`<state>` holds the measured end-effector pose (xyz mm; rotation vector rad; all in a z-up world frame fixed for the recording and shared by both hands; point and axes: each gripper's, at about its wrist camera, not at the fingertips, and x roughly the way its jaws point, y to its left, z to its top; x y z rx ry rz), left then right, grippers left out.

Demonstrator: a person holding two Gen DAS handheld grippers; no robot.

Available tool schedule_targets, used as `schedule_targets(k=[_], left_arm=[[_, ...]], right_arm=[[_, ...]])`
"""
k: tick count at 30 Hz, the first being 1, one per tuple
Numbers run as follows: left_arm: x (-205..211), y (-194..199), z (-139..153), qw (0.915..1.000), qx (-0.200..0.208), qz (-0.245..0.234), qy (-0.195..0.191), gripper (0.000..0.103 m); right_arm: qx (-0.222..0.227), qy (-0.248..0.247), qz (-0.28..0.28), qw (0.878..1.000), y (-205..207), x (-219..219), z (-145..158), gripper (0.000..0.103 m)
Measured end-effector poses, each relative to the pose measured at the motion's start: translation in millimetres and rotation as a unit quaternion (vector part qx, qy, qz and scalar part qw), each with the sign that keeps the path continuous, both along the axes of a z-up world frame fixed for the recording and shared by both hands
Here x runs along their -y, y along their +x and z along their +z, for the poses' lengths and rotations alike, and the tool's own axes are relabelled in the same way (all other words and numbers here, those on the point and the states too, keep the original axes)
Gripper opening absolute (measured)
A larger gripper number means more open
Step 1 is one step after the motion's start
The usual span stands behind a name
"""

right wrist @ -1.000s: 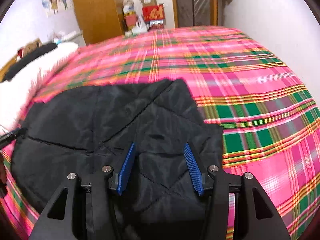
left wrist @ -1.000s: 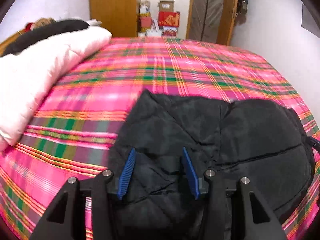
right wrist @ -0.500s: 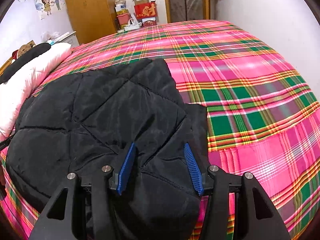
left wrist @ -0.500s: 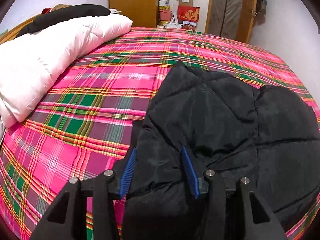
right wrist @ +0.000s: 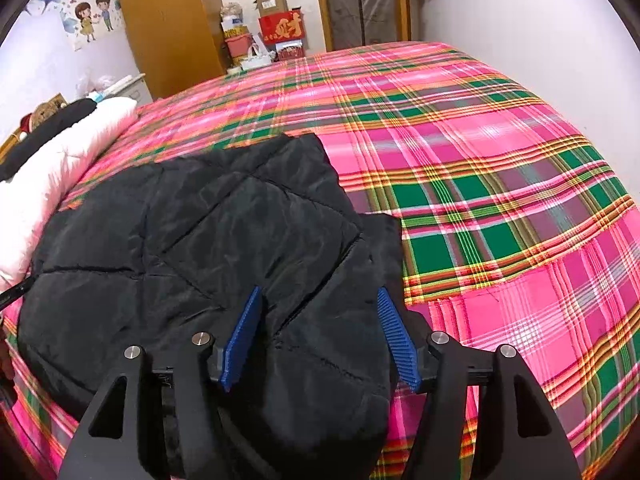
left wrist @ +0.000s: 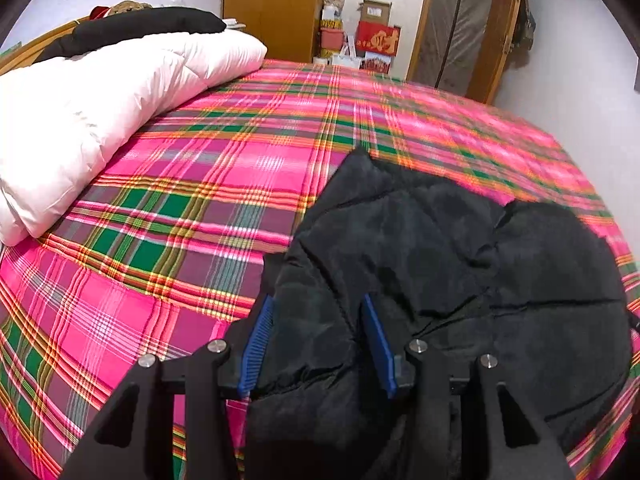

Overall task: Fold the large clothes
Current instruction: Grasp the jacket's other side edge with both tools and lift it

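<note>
A black quilted jacket (left wrist: 440, 240) lies folded on the pink plaid bed sheet (left wrist: 180, 200), near the bed's front edge. My left gripper (left wrist: 317, 300) is shut on a puffy fold at the jacket's left edge, and the fabric bulges between its blue pads. In the right wrist view the jacket (right wrist: 200, 220) spreads to the left. My right gripper (right wrist: 319, 291) sits over its right front corner. Its jaws are opening, with the padded fabric still lying between the pads, which no longer squeeze it.
A white duvet (left wrist: 100, 100) with a black garment (left wrist: 140, 28) on top runs along the bed's left side. Beyond the bed stand a wooden wardrobe (left wrist: 272, 4), stacked boxes (left wrist: 376, 40) and a door (left wrist: 460, 28). A white wall (right wrist: 540, 40) borders the right.
My left gripper has shifted a little and sunk with the jacket's edge in it. The right gripper's pads have spread apart around the jacket's corner.
</note>
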<state>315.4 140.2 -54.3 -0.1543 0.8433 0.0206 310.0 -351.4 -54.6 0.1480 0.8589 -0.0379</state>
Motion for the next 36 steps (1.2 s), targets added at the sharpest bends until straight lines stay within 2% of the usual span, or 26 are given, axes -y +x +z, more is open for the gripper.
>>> schedule_targets(k=[4,6,8,10,14,18,20,25,28,33,36], left_arm=[[7,-7,9,0.9994,0.021,-0.025,-0.009,0.051],[14,-3,2,0.9992,0.014,-0.034,0.013,0.054],[13,4,-12,0.9994,-0.002,-0.03,0.017,0.055],[5,9,-21,0.9997,-0.007,-0.022,0.003,0.066],[-11,11,-23,0.9995,-0.006,-0.007,-0.031,0.066],[-9,14,-30,0.9992,-0.012,-0.014,-0.036,0.066],[-11,20,-38,0.9983,-0.021,-0.017,-0.052,0.068],[-30,41,-60,0.9886,-0.051,-0.007,-0.142,0.08],[-35,49,-68,0.9837,-0.063,-0.014,-0.168,0.086],[-47,47,-87,0.9666,-0.08,-0.012,-0.243,0.089],[-43,37,-91,0.9656,-0.081,-0.029,-0.245,0.09]], right_arm=[[0.006,0.01,0.014,1.0,-6,-1,0,0.064],[-0.006,0.008,0.007,1.0,-3,3,-10,0.073],[-0.017,0.028,0.0,0.999,3,12,-20,0.076],[-0.021,0.034,-0.005,0.999,8,17,-25,0.078],[-0.023,0.046,-0.007,0.999,17,23,-30,0.078],[-0.031,0.063,-0.008,0.997,22,28,-39,0.079],[-0.038,0.079,-0.011,0.996,26,33,-44,0.082],[-0.061,0.115,-0.006,0.991,38,45,-57,0.088],[-0.069,0.14,0.001,0.988,44,50,-64,0.089],[-0.08,0.186,0.004,0.979,51,59,-77,0.095],[-0.091,0.199,0.017,0.976,47,60,-79,0.094]])
